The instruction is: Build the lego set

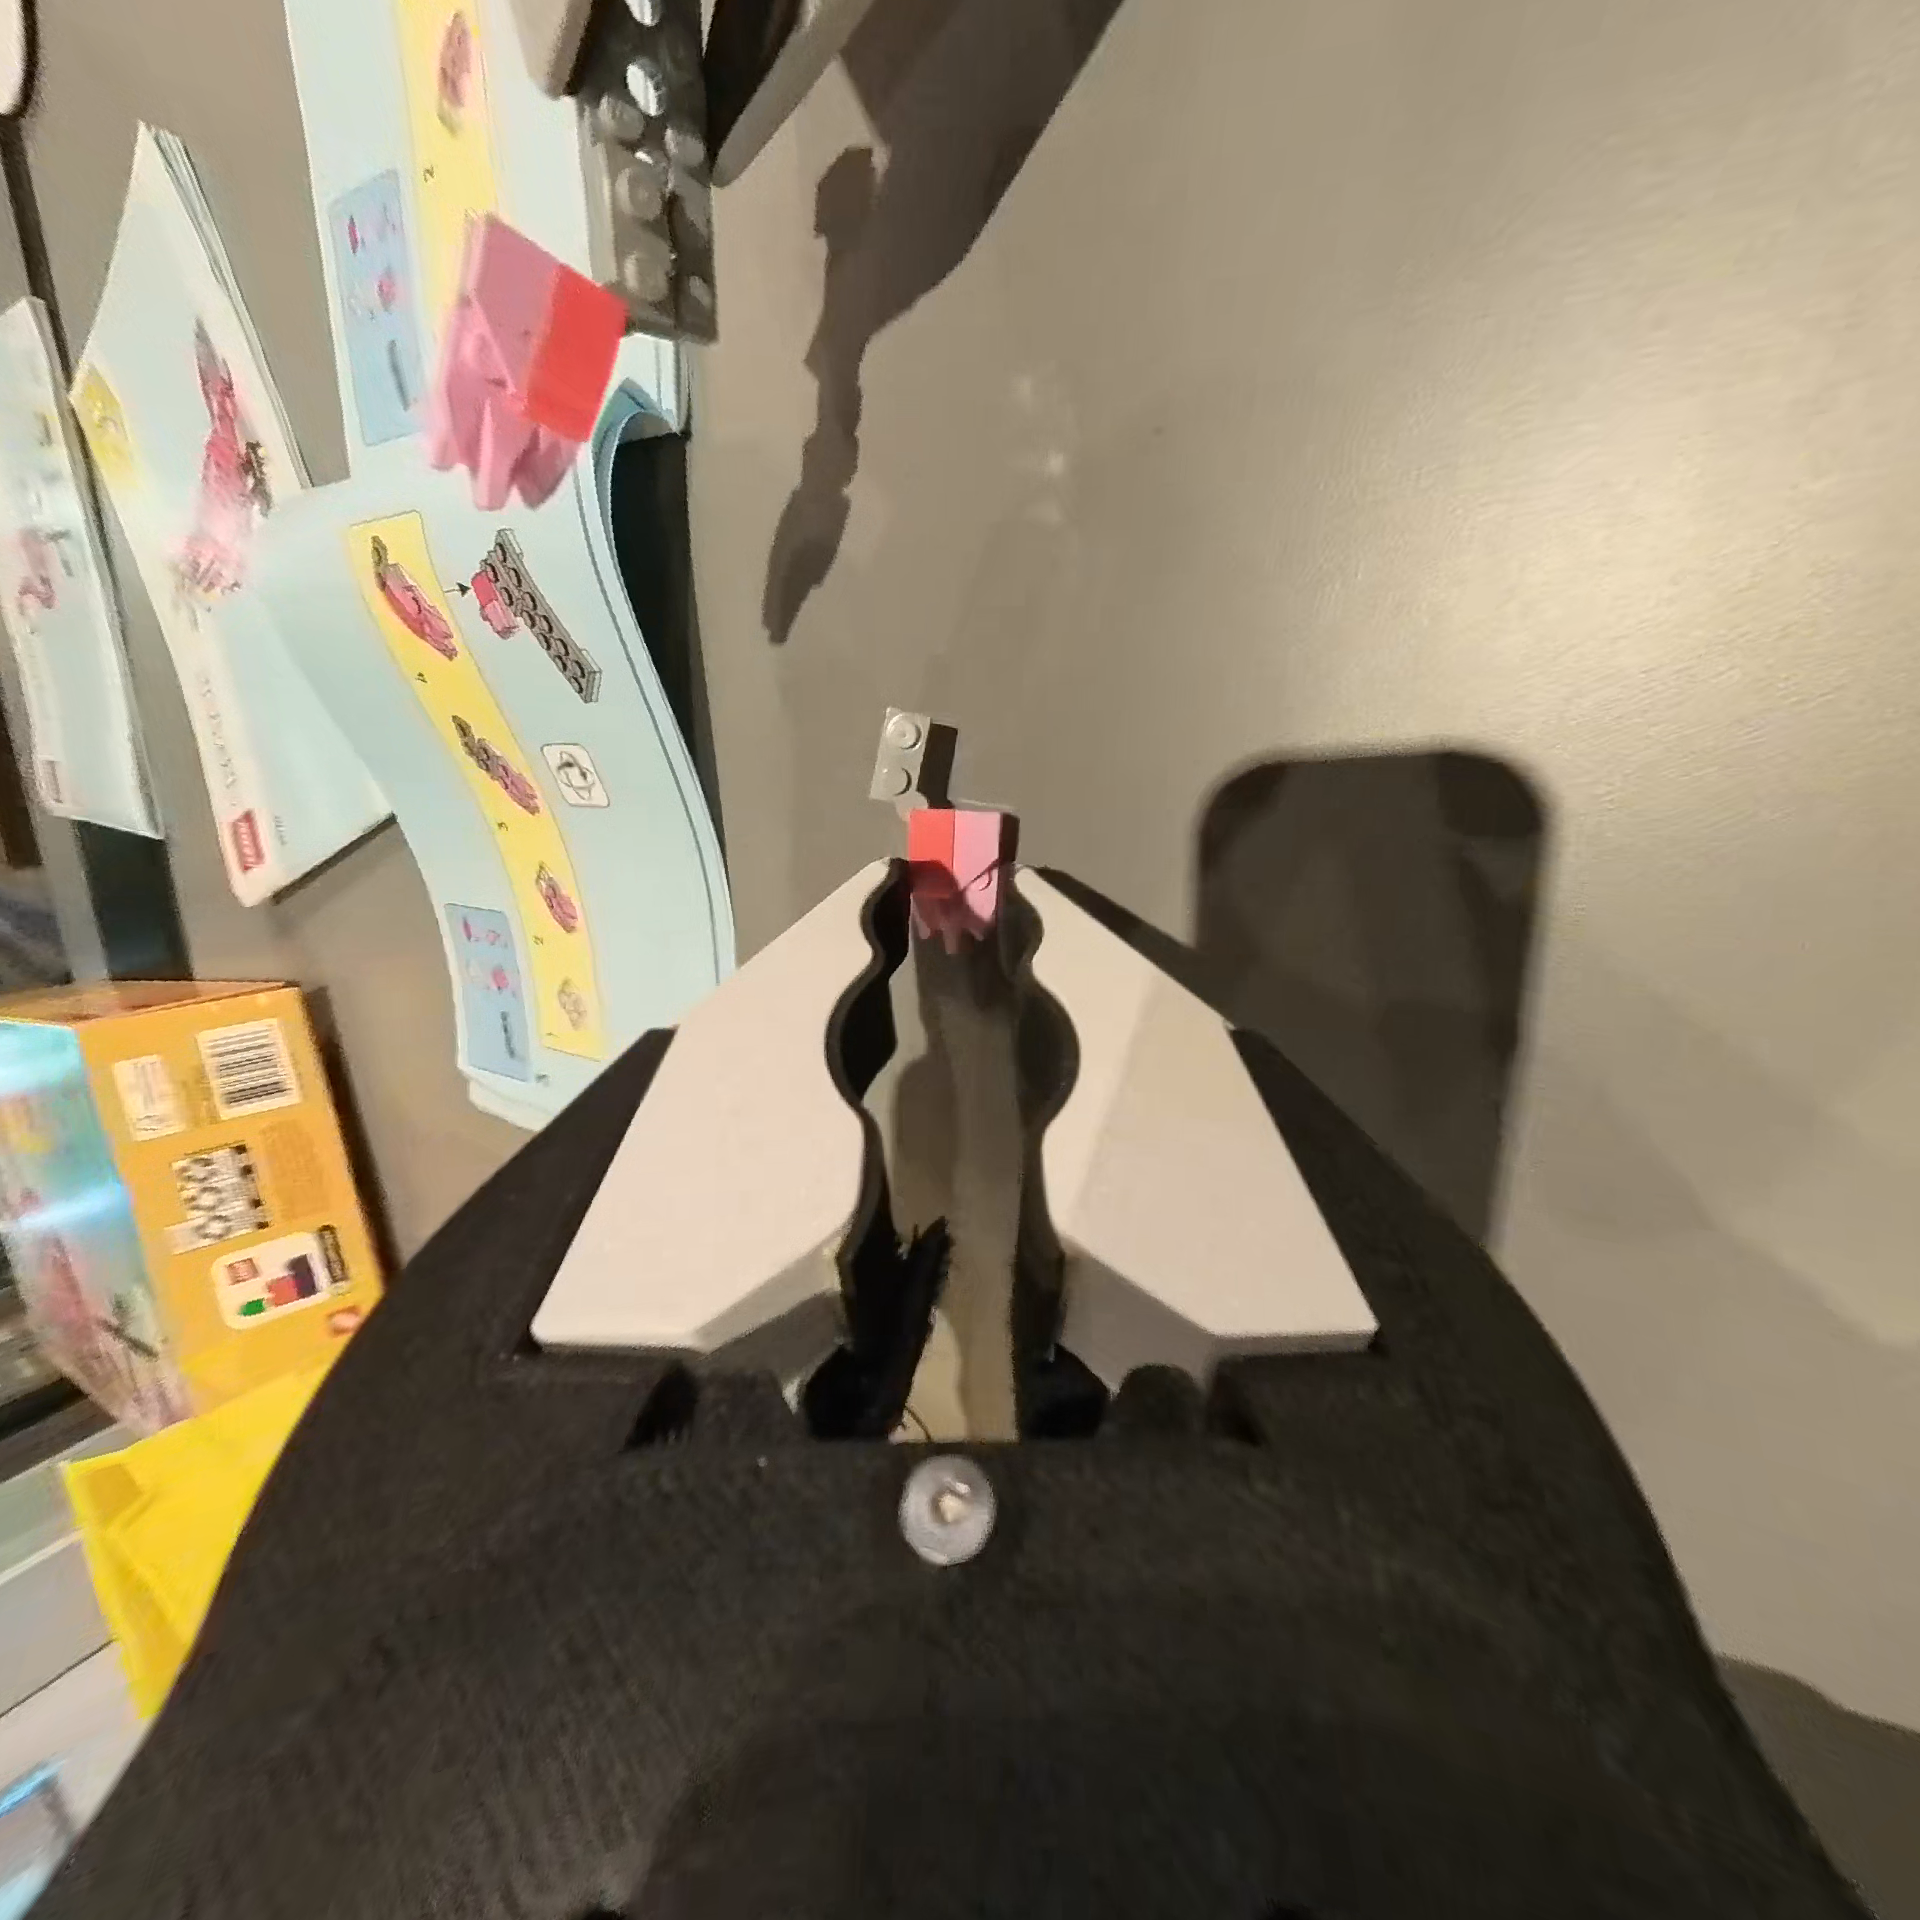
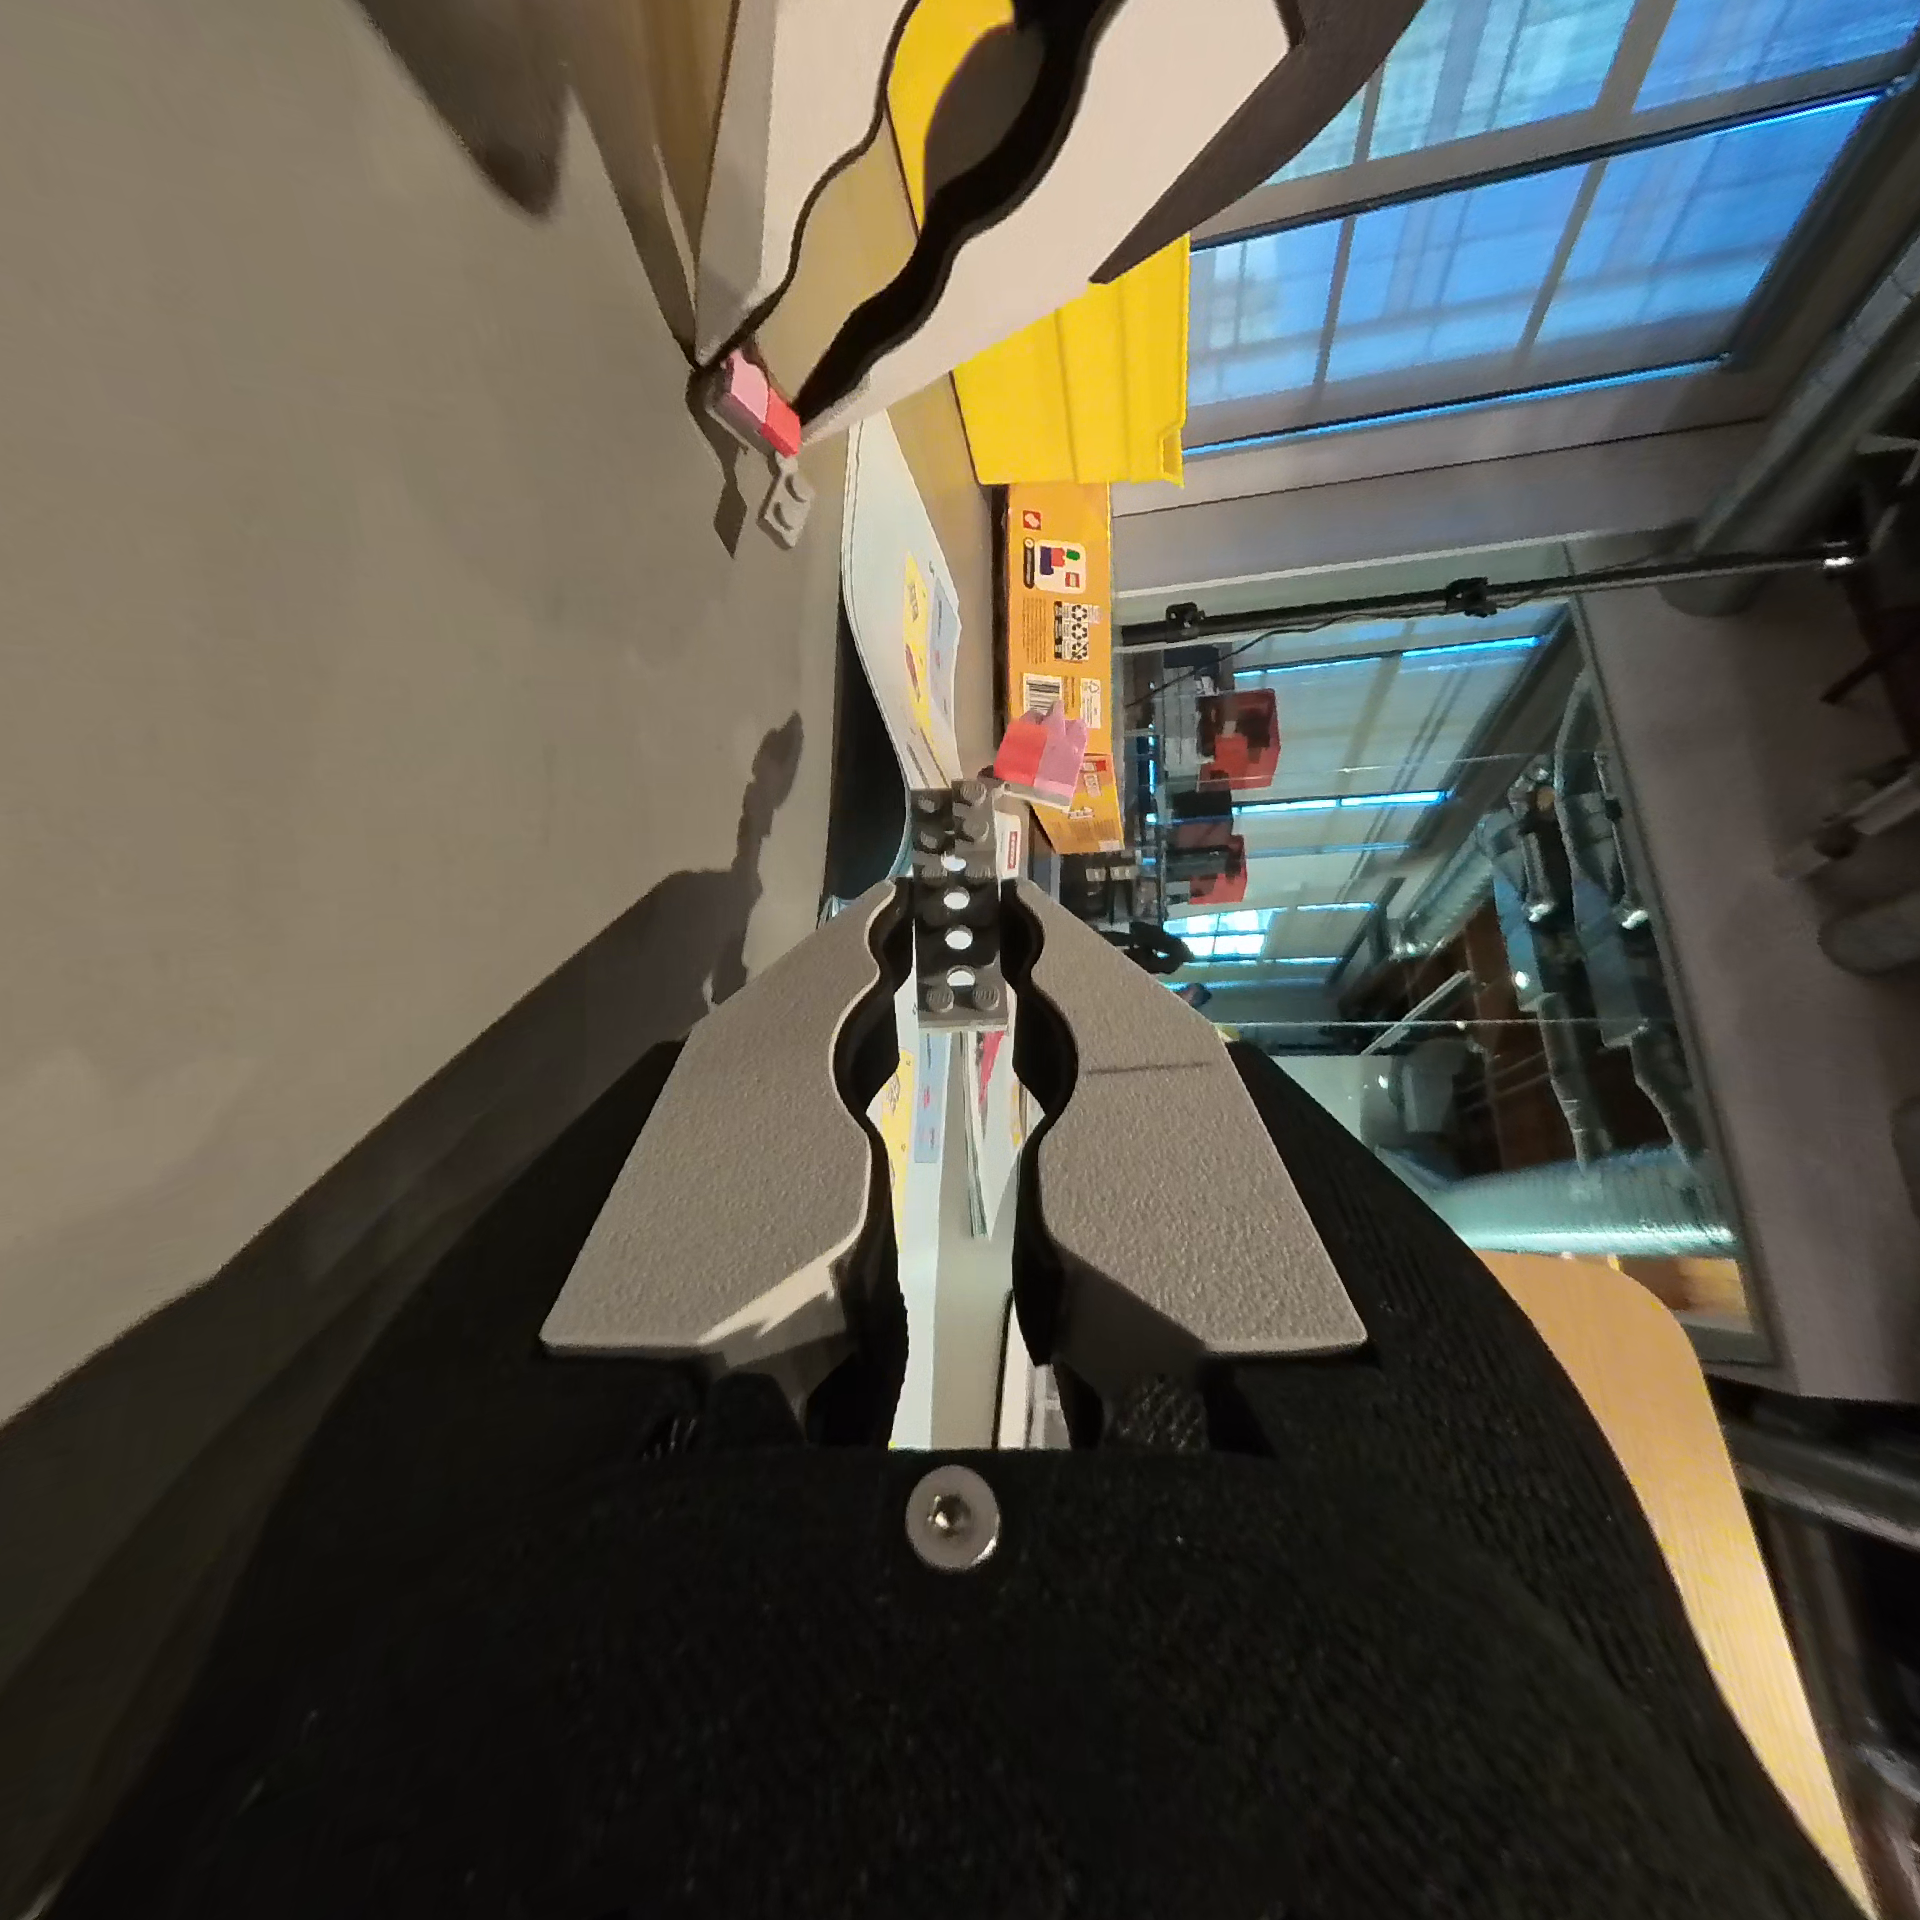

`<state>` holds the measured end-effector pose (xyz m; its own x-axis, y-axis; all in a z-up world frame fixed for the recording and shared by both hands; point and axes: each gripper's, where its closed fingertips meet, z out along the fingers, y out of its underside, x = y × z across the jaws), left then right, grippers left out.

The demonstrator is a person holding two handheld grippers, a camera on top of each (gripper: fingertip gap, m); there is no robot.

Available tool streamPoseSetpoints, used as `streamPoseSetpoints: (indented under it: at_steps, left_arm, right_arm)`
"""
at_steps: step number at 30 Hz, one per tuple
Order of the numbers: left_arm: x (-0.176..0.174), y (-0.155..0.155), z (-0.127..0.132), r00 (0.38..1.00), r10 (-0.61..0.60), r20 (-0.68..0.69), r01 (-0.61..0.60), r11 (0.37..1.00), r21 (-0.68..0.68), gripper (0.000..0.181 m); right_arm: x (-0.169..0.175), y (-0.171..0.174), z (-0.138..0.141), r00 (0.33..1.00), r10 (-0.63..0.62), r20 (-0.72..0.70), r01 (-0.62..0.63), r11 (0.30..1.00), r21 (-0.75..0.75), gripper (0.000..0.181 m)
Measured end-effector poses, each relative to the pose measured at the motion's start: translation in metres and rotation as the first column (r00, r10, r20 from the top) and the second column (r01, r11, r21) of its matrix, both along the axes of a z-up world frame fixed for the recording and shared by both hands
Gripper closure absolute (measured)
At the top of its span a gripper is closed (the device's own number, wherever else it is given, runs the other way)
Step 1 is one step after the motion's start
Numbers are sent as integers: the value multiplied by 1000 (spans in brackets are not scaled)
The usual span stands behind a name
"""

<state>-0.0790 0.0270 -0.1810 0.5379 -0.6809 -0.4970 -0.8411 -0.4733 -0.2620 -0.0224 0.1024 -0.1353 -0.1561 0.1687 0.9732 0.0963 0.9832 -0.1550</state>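
My left gripper (image 1: 956, 868) is shut on a small red-and-pink brick piece (image 1: 961, 847), held just above the grey table. A small light grey two-stud plate (image 1: 914, 753) lies on the table just beyond it. My right gripper (image 2: 956, 888) is shut on a long dark grey studded plate (image 2: 956, 935). A pink-and-red assembly (image 2: 1039, 753) sits on the plate's far end. In the left wrist view that plate (image 1: 649, 208) and assembly (image 1: 520, 384) hang at the upper left. The right wrist view shows the left gripper (image 2: 764, 400), its brick piece (image 2: 758, 410) and the small plate (image 2: 784, 509).
Open instruction booklets (image 1: 520, 727) lie on the grey table (image 1: 1351, 520) at the left. An orange set box (image 1: 239, 1143) and a yellow bin (image 1: 187, 1538) stand behind them. The bin (image 2: 1081, 395) and box (image 2: 1060, 623) also show in the right wrist view. The tips of one gripper are about 11 centimetres away from the tips of the other.
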Motion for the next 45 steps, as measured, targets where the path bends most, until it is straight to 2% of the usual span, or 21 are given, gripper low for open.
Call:
streamPoseSetpoints:
  at_steps: [5, 7, 9, 11, 13, 14, 16, 18, 21, 23, 26, 28, 30, 33, 36, 38, 42, 45]
  left_arm:
    - [1, 1, 0, 989, 74, 130, -71, 997, -34, 159]
    - [-1, 2, 4, 973, 118, 199, -113, 993, -37, 143]
    - [6, 8, 17, 931, 144, 336, -152, 988, -1, 129]
    - [24, 18, 40, 824, 124, 553, -181, 982, 50, 122]
    - [41, 27, 64, 658, 88, 748, -222, 972, 81, 121]
    - [46, 30, 71, 588, 76, 805, -235, 969, 80, 116]
    - [45, 35, 75, 525, 62, 849, -281, 954, 104, 109]
    - [43, 36, 77, 529, 28, 848, -318, 933, 167, 109]
    - [42, 36, 74, 620, 6, 785, -353, 895, 273, 113]
    - [43, 38, 71, 672, 6, 741, -370, 869, 328, 118]
    - [48, 42, 69, 736, 9, 676, -372, 840, 394, 126]
    - [55, 46, 66, 700, 24, 714, -391, 849, 355, 124]
    - [59, 49, 66, 615, 35, 788, -419, 861, 289, 119]
    - [58, 50, 71, 443, 45, 895, -447, 877, 177, 117]
    - [61, 44, 77, 285, 40, 958, -400, 913, 81, 131]
    - [63, 40, 76, 225, 49, 973, -361, 932, 36, 143]
    - [57, 39, 72, 217, 55, 975, -359, 933, 27, 168]
    - [60, 37, 72, 228, 51, 972, -323, 946, 26, 173]
  right_arm:
    - [1, -2, 3, 1000, 13, -11, -13, 1000, -18, 167]
    - [1, -3, 5, 1000, 22, -23, -23, 999, -35, 167]
    - [3, -6, 8, 999, 39, -33, -40, 998, -51, 167]
    - [4, -12, 10, 997, 67, -39, -70, 995, -76, 167]
    - [6, -19, 13, 994, 95, -44, -100, 986, -136, 168]
    - [6, -22, 14, 993, 107, -42, -113, 977, -181, 167]
    - [7, -26, 15, 993, 121, -16, -120, 943, -311, 167]
    - [8, -24, 22, 993, 119, -14, -112, 886, -450, 167]
    - [9, -17, 35, 993, 110, -37, -111, 801, -588, 166]
    - [10, -13, 37, 994, 107, -36, -106, 769, -630, 167]
    - [10, -8, 29, 995, 93, -23, -89, 812, -577, 167]
    - [10, -10, 24, 995, 94, -32, -97, 874, -475, 167]
    - [10, -16, 19, 994, 109, -29, -112, 913, -393, 167]
    - [11, -24, 17, 990, 135, -29, -137, 931, -338, 167]
    - [13, -25, 17, 989, 141, -39, -146, 948, -284, 167]
    - [14, -25, 14, 989, 143, -31, -146, 959, -241, 167]
    - [15, -26, 5, 990, 144, 7, -142, 978, -152, 167]
    - [14, -25, -1, 990, 134, 31, -130, 986, -99, 167]
